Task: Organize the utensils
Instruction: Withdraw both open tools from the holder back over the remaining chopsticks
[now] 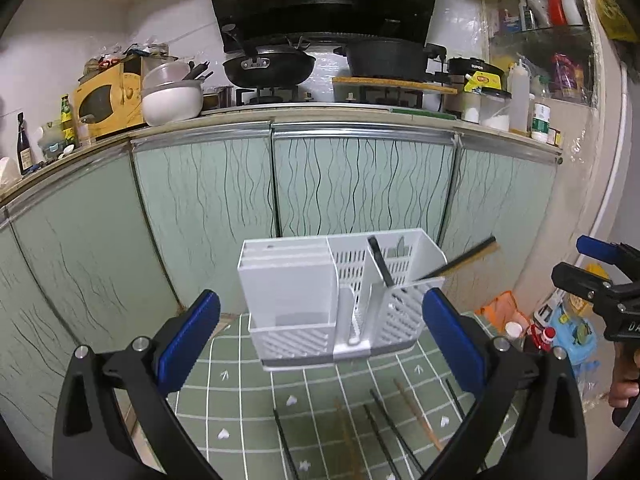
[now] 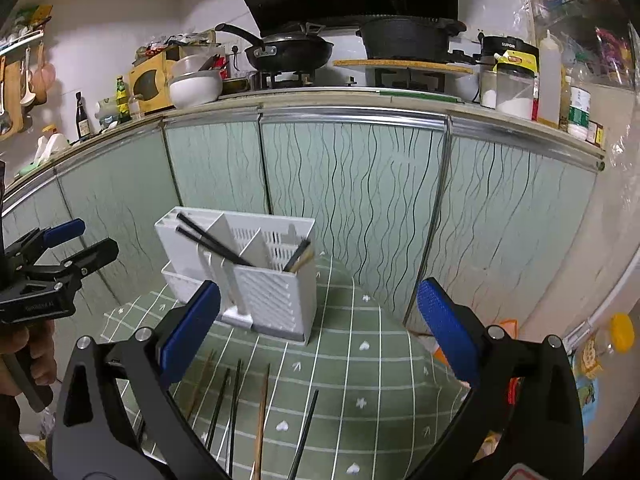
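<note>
Both jaws wide open & empty: left gripper [image 1: 320, 344], right gripper [image 2: 320, 332]; few chopsticks [image 2: 216, 246] already in holder [image 2: 276, 300], approx. five loose chopsticks [image 2: 262, 420] left on cloth [image 2: 380, 380].

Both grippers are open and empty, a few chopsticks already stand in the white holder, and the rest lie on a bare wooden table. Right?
Not quite: the loose chopsticks lie on a green checked cloth, as the right wrist view shows. The rest holds.

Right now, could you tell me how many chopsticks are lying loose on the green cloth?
6: four black and two brown chopsticks lie side by side on the green cloth, in front of the white holder. The left gripper may hide more.
</note>
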`<act>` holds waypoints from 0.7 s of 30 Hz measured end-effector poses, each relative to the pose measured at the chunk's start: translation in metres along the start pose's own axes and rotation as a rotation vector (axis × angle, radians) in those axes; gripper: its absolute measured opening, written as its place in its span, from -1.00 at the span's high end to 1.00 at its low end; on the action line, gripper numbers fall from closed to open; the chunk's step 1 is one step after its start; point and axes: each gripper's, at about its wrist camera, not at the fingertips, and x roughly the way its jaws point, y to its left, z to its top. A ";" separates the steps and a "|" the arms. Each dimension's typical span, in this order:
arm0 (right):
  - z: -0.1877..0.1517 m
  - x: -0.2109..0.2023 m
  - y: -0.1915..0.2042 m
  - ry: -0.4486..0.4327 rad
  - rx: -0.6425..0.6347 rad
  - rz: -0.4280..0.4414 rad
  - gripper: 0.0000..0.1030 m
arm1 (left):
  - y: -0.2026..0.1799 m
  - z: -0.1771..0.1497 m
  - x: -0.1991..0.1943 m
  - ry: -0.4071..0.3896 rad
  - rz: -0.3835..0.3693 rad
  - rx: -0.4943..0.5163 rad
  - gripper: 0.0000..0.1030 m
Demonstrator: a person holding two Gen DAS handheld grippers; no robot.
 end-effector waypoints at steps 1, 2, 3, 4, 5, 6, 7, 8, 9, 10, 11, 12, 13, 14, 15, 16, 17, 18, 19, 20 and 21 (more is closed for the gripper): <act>-0.004 -0.003 0.001 0.002 0.000 0.000 -0.84 | 0.001 -0.003 -0.004 0.005 0.009 0.001 -0.91; -0.006 -0.005 0.002 0.003 0.000 -0.001 -0.84 | 0.001 -0.005 -0.005 0.009 0.013 0.000 -0.91; -0.009 -0.009 0.002 0.003 0.001 0.000 -0.84 | 0.002 -0.008 -0.008 0.015 0.015 -0.003 -0.91; -0.012 -0.013 0.003 0.001 0.002 0.002 -0.84 | 0.004 -0.010 -0.011 0.025 0.016 -0.011 -0.91; -0.014 -0.015 0.003 0.001 0.002 0.002 -0.84 | 0.005 -0.012 -0.013 0.031 0.017 -0.016 -0.91; -0.017 -0.019 0.003 0.002 0.001 -0.001 -0.84 | 0.007 -0.015 -0.015 0.036 0.017 -0.022 -0.91; -0.020 -0.023 0.004 0.001 0.000 -0.003 -0.84 | 0.008 -0.018 -0.019 0.041 0.020 -0.027 -0.91; -0.022 -0.025 0.004 0.000 -0.001 -0.002 -0.84 | 0.009 -0.021 -0.021 0.043 0.025 -0.028 -0.91; -0.025 -0.028 0.004 0.000 -0.002 -0.003 -0.84 | 0.010 -0.023 -0.024 0.045 0.030 -0.029 -0.91; -0.027 -0.031 0.004 0.003 -0.003 -0.004 -0.84 | 0.011 -0.025 -0.026 0.049 0.033 -0.029 -0.91; -0.030 -0.034 0.004 0.003 -0.002 -0.005 -0.84 | 0.012 -0.028 -0.028 0.057 0.037 -0.031 -0.91; -0.031 -0.036 0.004 0.003 -0.001 -0.006 -0.84 | 0.013 -0.030 -0.030 0.065 0.040 -0.034 -0.91; -0.033 -0.038 0.004 0.004 0.000 -0.008 -0.84 | 0.015 -0.033 -0.031 0.070 0.041 -0.036 -0.91; -0.035 -0.041 0.003 0.006 0.003 -0.009 -0.84 | 0.017 -0.035 -0.033 0.078 0.044 -0.038 -0.91; -0.037 -0.042 0.003 0.007 0.007 -0.008 -0.84 | 0.018 -0.037 -0.035 0.083 0.050 -0.040 -0.91; -0.038 -0.043 0.003 0.009 0.011 -0.008 -0.84 | 0.020 -0.039 -0.037 0.089 0.058 -0.042 -0.91; -0.041 -0.044 0.003 0.012 0.013 -0.007 -0.84 | 0.021 -0.041 -0.039 0.089 0.062 -0.041 -0.91; -0.043 -0.046 0.003 0.016 0.012 -0.006 -0.84 | 0.022 -0.043 -0.042 0.084 0.064 -0.040 -0.91; -0.046 -0.047 0.003 0.018 0.011 -0.007 -0.84 | 0.024 -0.044 -0.046 0.077 0.065 -0.038 -0.91; -0.048 -0.048 0.003 0.020 0.009 -0.008 -0.84 | 0.025 -0.046 -0.049 0.070 0.067 -0.036 -0.91; -0.051 -0.048 0.003 0.023 0.009 -0.008 -0.84 | 0.026 -0.047 -0.053 0.061 0.059 -0.036 -0.91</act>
